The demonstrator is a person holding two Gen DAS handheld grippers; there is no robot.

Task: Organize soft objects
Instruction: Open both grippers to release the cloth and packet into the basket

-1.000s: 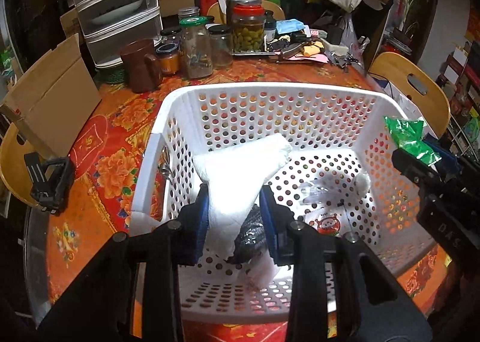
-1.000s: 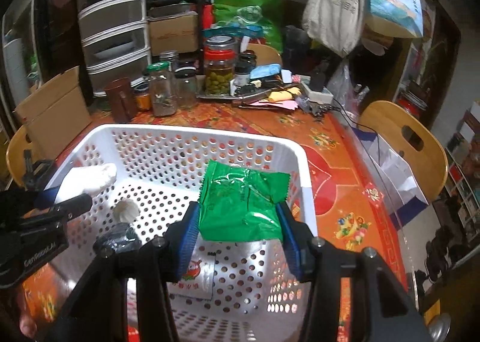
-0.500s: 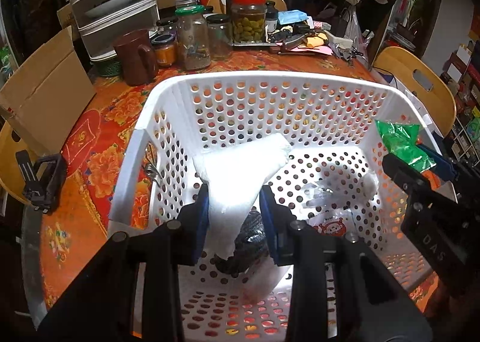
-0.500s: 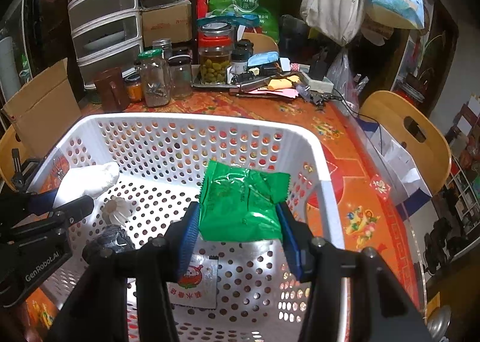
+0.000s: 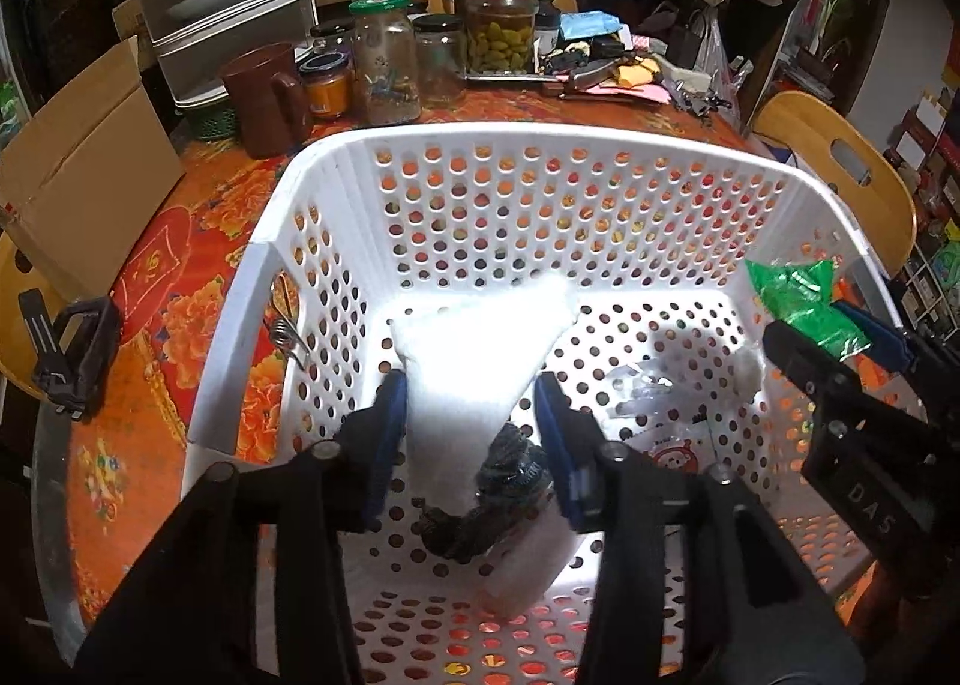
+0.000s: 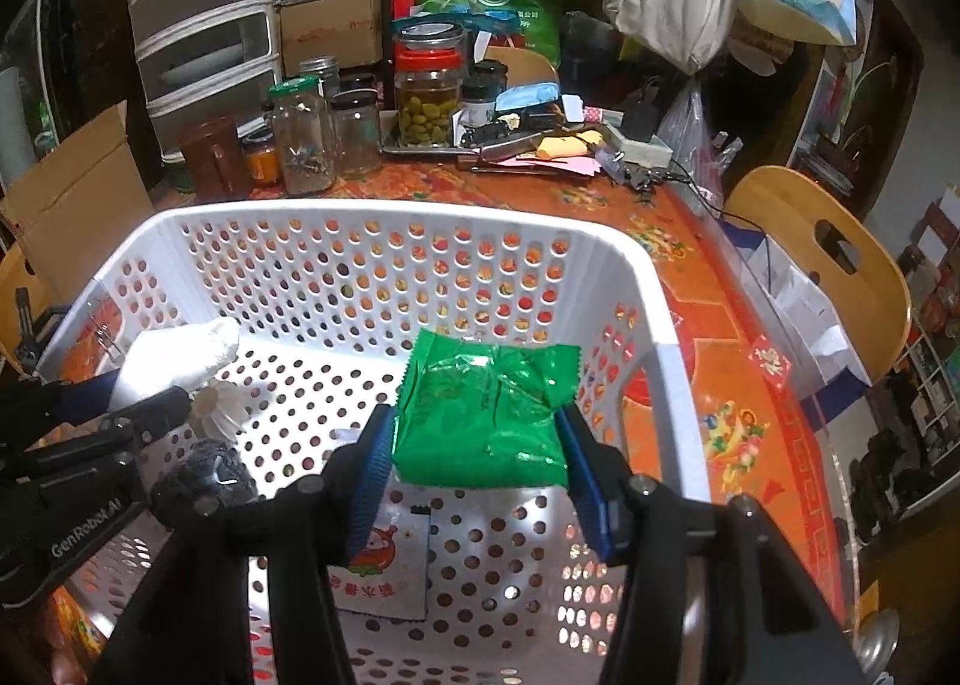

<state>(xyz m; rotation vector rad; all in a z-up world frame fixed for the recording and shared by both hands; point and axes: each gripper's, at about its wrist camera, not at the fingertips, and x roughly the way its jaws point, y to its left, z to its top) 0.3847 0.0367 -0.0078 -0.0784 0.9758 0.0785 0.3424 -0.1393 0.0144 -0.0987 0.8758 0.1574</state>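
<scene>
While both jaws are opening, white cloth (image 5: 474, 361) hides the left pads; green packet (image 6: 486, 415) touches right pads.

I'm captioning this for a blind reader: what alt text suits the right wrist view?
The right gripper, jaws opening, has a green foil packet between them over a white perforated basket on a cluttered red floral table.
</scene>
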